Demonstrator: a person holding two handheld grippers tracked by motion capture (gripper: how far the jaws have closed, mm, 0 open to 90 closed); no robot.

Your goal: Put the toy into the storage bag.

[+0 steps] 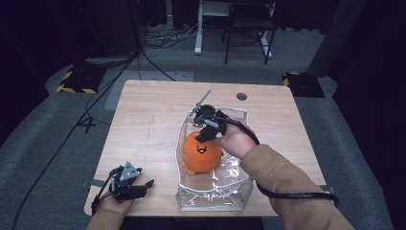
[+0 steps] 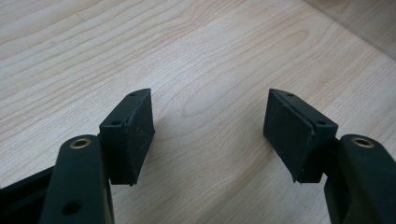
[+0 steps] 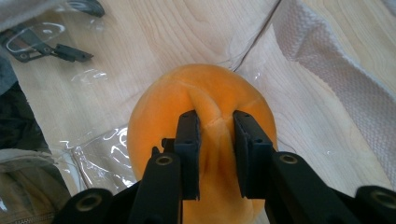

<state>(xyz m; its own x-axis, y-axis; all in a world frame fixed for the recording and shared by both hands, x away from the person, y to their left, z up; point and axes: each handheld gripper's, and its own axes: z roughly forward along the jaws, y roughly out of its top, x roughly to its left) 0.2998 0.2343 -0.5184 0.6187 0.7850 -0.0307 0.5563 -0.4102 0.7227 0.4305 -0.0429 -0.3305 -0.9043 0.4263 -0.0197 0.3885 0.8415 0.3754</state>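
Right gripper (image 3: 216, 158) jaws pinch a fold of the orange plush toy (image 3: 205, 98), which sits inside the clear plastic bag (image 1: 213, 194) at mid-table. Left gripper (image 2: 210, 135) rests near the wooden table's (image 1: 148, 124) front-left edge, jaws wide apart, holding nothing.

My table (image 1: 148, 120) is a light wood top with rounded corners and a small round hole (image 1: 242, 96) near its far edge. A clear bag (image 1: 213, 191) with a white trim lies on it, right of the middle, reaching almost to the near edge. My left gripper (image 1: 136, 184) is at the near left corner.
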